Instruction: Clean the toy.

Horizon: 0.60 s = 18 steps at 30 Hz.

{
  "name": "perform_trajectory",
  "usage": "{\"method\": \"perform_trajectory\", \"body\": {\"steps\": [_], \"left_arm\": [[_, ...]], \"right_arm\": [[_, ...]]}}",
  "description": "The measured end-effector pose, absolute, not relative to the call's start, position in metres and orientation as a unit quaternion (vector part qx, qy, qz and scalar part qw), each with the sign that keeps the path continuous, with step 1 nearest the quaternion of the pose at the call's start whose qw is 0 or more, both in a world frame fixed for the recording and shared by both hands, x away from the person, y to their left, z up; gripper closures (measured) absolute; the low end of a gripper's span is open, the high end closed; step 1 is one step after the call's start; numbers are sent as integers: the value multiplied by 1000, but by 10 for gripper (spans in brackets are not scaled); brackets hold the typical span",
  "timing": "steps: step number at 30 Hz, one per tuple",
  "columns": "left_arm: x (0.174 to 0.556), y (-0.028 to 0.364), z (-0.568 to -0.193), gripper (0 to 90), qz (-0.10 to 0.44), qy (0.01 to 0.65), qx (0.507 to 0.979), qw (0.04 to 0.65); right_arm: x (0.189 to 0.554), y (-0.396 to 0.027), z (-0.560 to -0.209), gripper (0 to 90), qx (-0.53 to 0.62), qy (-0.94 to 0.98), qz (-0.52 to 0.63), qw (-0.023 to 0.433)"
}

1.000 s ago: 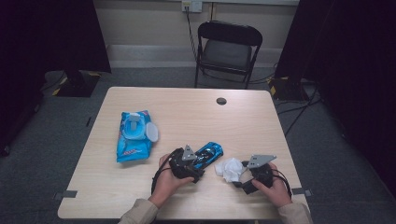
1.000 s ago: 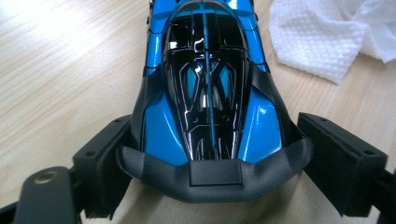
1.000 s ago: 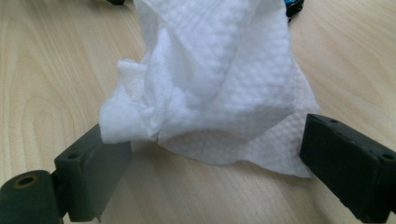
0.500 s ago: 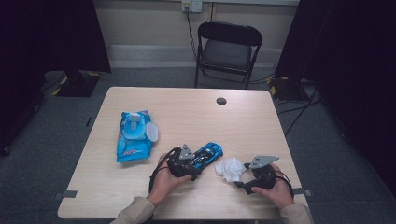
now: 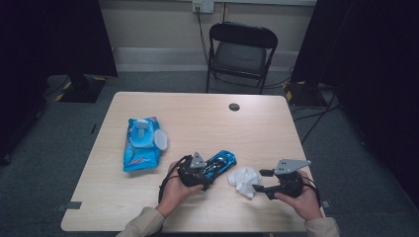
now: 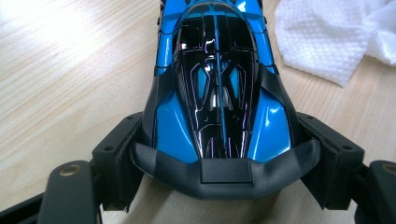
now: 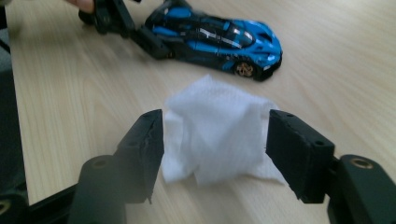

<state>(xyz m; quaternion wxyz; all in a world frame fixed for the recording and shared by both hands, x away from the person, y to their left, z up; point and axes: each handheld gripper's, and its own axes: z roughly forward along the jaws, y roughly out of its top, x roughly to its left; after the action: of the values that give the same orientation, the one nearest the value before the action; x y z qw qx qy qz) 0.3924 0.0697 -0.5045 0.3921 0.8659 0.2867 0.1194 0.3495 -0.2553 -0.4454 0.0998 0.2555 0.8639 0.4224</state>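
While the left gripper (image 5: 211, 174) clamps the tail of the blue toy sports car (image 5: 220, 163), its pads pressing both flanks just ahead of the black rear bumper, the car sits flat on the wooden table (image 5: 207, 121), nose pointing away up the board. Over on the right, the right gripper (image 5: 257, 180) hangs just off the table with its jaws about half open, and they have just been closing! The crumpled white wipe (image 5: 244, 179) lies between them, just beside the car's nose; the left pad brushes its edge, the right pad stands apart from it. Well off to the left, the blue wet-wipe pack (image 5: 141, 143) lies with its lid flipped open.
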Motion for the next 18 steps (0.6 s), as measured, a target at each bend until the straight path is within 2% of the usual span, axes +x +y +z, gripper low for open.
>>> {"method": "perform_trajectory", "body": {"steps": [2,3,8,13,18], "left_arm": [[392,70,-504,242,120,287,866,392],[392,70,-504,242,120,287,866,392],[392,70,-504,242,120,287,866,392],[392,70,-504,242,119,287,866,392],[392,70,-504,242,120,287,866,392]], "right_arm": [[351,-249,-444,453,255,866,416,106],[353,-245,-445,456,257,867,415,104],[365,-232,-463,454,270,880,378,103],[372,-231,-476,391,288,884,355,95],[377,-226,-490,376,288,891,341,86]]}}
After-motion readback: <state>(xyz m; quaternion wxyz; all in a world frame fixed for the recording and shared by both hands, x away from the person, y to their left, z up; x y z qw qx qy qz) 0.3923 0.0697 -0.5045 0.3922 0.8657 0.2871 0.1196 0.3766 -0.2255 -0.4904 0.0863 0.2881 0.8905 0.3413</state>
